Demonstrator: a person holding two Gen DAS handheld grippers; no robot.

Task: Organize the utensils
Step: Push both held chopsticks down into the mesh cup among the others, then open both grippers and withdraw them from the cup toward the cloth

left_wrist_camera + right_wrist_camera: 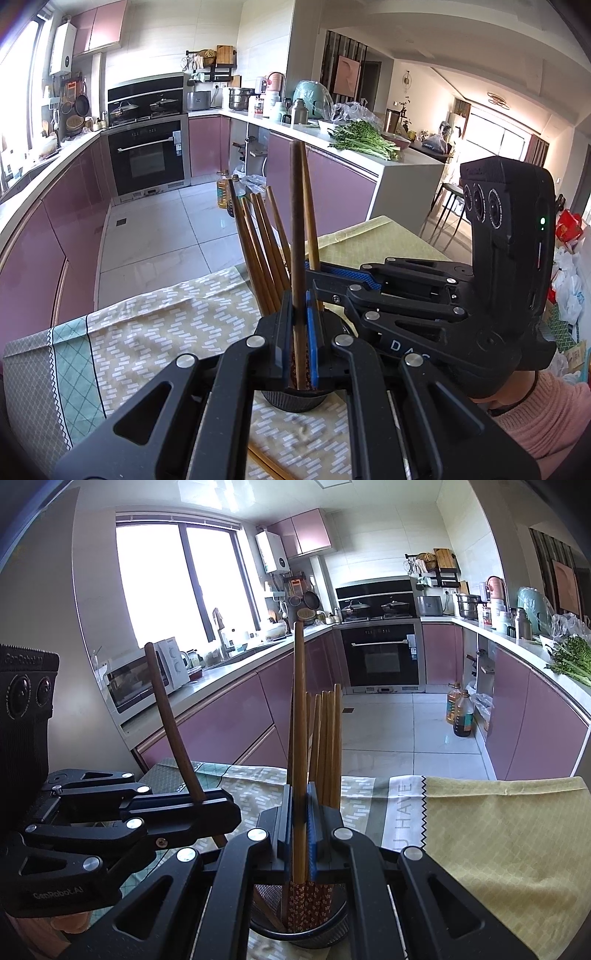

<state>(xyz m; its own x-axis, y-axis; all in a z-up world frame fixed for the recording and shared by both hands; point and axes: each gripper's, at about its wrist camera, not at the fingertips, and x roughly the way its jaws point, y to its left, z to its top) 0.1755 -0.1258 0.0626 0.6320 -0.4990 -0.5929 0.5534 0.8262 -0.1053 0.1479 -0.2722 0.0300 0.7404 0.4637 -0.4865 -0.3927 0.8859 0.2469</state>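
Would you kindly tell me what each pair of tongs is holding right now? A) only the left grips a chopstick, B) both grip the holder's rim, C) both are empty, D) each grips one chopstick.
D: the left tongs clamp a dark chopstick and the right tongs clamp a lighter chopstick, both upright over the mesh holder.

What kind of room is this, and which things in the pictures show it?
Most likely a home kitchen: a black built-in oven beneath a hob with lidded pots, pink glossy cabinets under a pale worktop, and a white microwave oven beside the window.
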